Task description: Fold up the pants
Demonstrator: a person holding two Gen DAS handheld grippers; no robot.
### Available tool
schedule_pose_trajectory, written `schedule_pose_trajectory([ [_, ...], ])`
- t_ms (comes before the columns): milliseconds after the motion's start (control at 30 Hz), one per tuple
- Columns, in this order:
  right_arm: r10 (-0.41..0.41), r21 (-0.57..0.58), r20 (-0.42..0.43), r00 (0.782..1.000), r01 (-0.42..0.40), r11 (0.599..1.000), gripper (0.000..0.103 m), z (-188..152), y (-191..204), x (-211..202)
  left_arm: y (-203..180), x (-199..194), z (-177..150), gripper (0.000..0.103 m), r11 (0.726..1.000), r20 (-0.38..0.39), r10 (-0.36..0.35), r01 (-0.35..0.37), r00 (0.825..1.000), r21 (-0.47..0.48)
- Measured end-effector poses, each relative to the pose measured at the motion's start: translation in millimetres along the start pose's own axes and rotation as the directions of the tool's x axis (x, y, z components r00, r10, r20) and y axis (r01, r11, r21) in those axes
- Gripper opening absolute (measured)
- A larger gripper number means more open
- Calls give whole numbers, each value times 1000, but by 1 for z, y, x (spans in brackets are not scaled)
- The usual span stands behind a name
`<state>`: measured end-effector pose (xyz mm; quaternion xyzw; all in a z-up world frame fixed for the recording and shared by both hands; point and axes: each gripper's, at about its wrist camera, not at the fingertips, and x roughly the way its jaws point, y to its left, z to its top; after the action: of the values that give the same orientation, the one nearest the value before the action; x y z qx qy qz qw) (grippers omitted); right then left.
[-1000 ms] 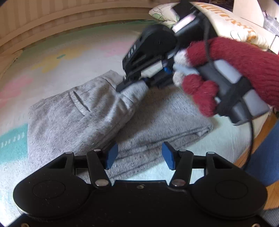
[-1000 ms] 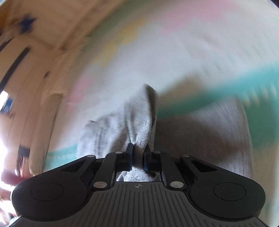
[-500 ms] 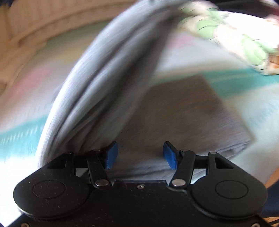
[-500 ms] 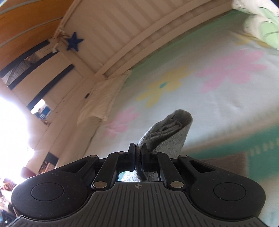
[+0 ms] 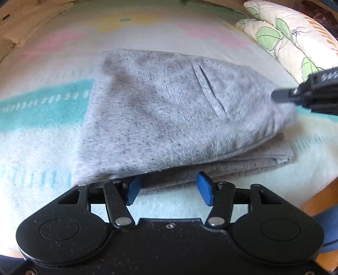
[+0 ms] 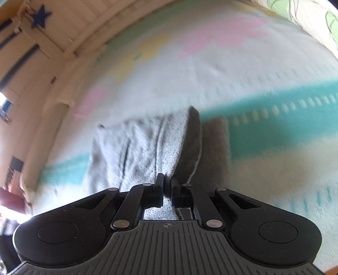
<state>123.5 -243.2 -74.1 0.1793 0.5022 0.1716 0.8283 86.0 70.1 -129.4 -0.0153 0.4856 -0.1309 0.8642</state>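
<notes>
Grey speckled pants [image 5: 169,114] lie folded on a pastel blanket [image 5: 42,148], the top layer with a slit pocket draped over a lower layer. My left gripper [image 5: 169,191] is open with blue pads, just in front of the near edge of the pants, holding nothing. My right gripper [image 5: 295,95] enters from the right and pinches the right corner of the top layer. In the right wrist view it [image 6: 167,186] is shut on the grey fabric [image 6: 147,148], which stretches away from it down to the bed.
A leaf-patterned pillow [image 5: 291,36] lies at the far right of the bed. The bed's wooden edge [image 5: 316,203] is at the lower right. A pale slatted wall with a blue star [image 6: 41,17] stands beyond the bed.
The right gripper has carried the lifted top layer over and down, so it now lies across the lower layer. The left gripper stays open by the near edge.
</notes>
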Motion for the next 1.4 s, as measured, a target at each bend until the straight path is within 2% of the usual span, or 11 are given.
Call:
schedule_pose_trajectory([
  [167, -118, -113, -43, 992, 112, 987, 6, -9, 14, 15, 9, -18, -5, 60, 993, -23, -108, 109, 994, 35],
  [267, -167, -162, -52, 985, 156, 974, 6, -13, 21, 24, -8, -42, 3, 60, 976, 58, -166, 156, 984, 149],
  [367, -184, -184, -47, 982, 172, 968, 7, -15, 23, 25, -16, -57, 22, 64, 974, 202, -153, 113, 967, 198],
  [467, -163, -155, -32, 986, 156, 975, 10, -13, 19, 20, -1, -46, 51, 65, 993, 250, -63, 36, 966, 113],
  [700, -37, 64, 152, 988, 28, 998, 36, 9, -12, 5, 46, 28, 75, 68, 994, -17, 89, -90, 996, -62],
  [933, 6, 205, 89, 996, -25, 978, 43, 20, -34, 46, 53, 32, 77, 73, 992, -25, 88, -90, 996, -91],
  [1000, 13, 191, 106, 994, -33, 981, 40, 16, -30, 47, 55, 35, 80, 73, 991, -34, 84, -87, 996, -101],
  [1033, 29, 164, 110, 994, -47, 985, 18, 16, -25, 45, 53, 39, 81, 73, 991, -38, 86, -89, 996, -98],
  [1067, 14, 118, 118, 993, -28, 993, 15, 16, -15, 39, 53, 38, 82, 73, 991, -39, 88, -91, 995, -98],
  [1167, -111, -77, 190, 975, 127, 989, 2, 10, 18, 11, 48, 35, 88, 71, 991, -40, 89, -93, 995, -95],
  [1400, -174, -153, 205, 963, 207, 966, 13, -5, 24, 0, 56, 31, 101, 71, 988, -18, 111, -112, 994, -105],
])
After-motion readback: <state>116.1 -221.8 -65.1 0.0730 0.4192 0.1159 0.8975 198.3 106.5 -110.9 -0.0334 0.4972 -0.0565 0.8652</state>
